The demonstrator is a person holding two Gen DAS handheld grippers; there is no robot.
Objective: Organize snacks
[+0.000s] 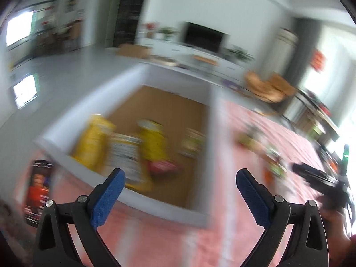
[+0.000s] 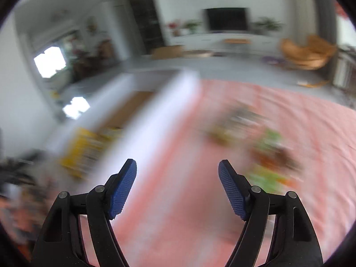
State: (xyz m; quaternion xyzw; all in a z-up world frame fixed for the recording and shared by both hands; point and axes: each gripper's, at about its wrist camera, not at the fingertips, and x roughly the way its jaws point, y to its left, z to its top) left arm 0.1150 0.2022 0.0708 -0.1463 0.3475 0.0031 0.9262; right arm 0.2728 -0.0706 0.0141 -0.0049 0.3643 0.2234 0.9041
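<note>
Snacks sit in two groups. Yellow packets [image 1: 151, 142] and a pale striped packet [image 1: 124, 155] lie inside the white-walled box [image 1: 211, 133], on its brown floor, at about twelve o'clock from the left gripper [image 1: 180, 178]. More snacks, a loose heap [image 2: 267, 155] of green and orange wrappers, too blurred to name, lie on the pink cloth [image 2: 178, 200] at about two o'clock from the right gripper [image 2: 177, 166], well apart from the box. Both sets of jaws stand wide open with nothing between them. The right gripper also shows at four o'clock in the left wrist view, beside the heap. A dark printed packet [image 1: 39, 191] lies at eight o'clock, outside the box.
</note>
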